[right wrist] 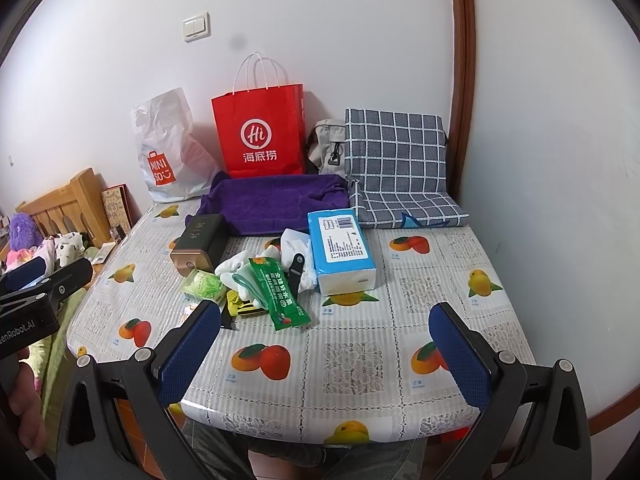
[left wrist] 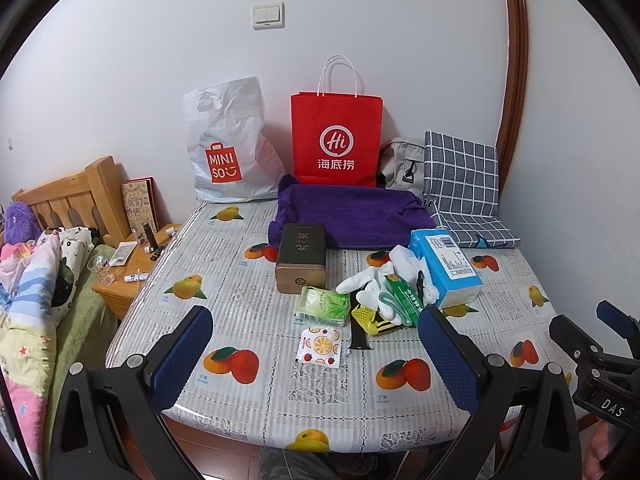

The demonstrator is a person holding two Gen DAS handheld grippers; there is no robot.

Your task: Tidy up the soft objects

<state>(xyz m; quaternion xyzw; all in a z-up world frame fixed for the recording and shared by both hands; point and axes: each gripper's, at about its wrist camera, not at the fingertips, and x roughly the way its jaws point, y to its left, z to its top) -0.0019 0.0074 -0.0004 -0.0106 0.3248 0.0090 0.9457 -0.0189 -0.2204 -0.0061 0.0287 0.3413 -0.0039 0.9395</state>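
Observation:
A purple towel (left wrist: pixel 352 216) (right wrist: pixel 280 204) lies at the back of the table. A checked blue cushion (left wrist: pixel 464 184) (right wrist: pixel 396 160) leans on the wall to its right. A blue tissue pack (left wrist: pixel 446 264) (right wrist: pixel 342 250) lies mid-table beside white gloves (left wrist: pixel 372 280) (right wrist: pixel 236 264) and a green packet (right wrist: pixel 280 294) (left wrist: pixel 404 300). A green tissue packet (left wrist: pixel 322 306) (right wrist: pixel 202 286) lies near them. My left gripper (left wrist: pixel 316 320) is open and empty over the table's near edge. My right gripper (right wrist: pixel 324 316) is open and empty too.
A dark tin box (left wrist: pixel 302 258) (right wrist: pixel 200 244), a red paper bag (left wrist: pixel 336 140) (right wrist: pixel 260 132), a white Miniso bag (left wrist: pixel 228 148) and a grey bag (right wrist: pixel 326 148) stand on the table. A bed (left wrist: pixel 32 280) and wooden nightstand (left wrist: pixel 132 264) are on the left.

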